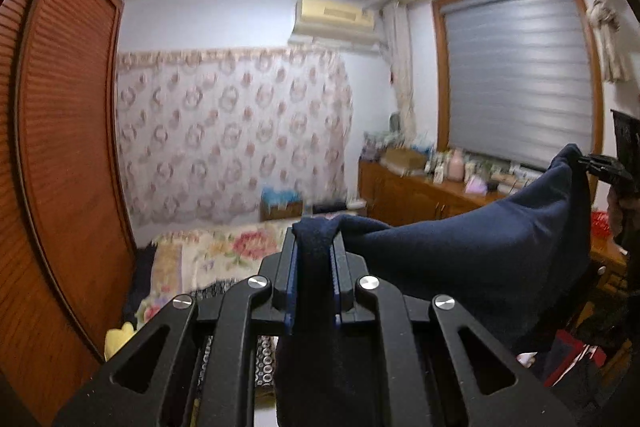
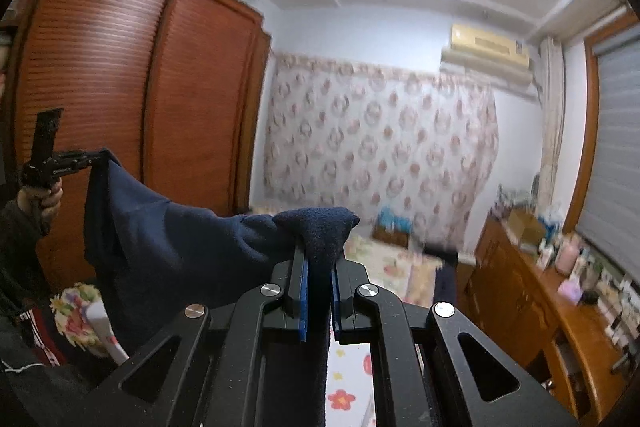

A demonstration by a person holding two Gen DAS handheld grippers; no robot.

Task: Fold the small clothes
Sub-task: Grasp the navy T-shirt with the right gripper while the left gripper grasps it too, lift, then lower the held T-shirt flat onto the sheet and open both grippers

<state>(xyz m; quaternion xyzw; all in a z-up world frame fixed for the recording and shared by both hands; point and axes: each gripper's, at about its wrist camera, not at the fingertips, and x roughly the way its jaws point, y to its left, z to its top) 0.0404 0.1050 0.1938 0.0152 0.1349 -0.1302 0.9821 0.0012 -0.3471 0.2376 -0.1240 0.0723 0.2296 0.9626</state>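
Louvred red-brown wooden wardrobe, far wall. Floral-print bedspread, below me. Dark navy soft fabric garment: lifted above the bed, stretched between my claws. My left claw, clamped on one corner. My right claw, clamped on the other.

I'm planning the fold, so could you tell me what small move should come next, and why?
Probably lower both corners toward the floral bed to lay the navy garment flat. The left hand-held gripper and right hand-held gripper each pinch a corner, and the cloth hangs slack between them in mid-air.
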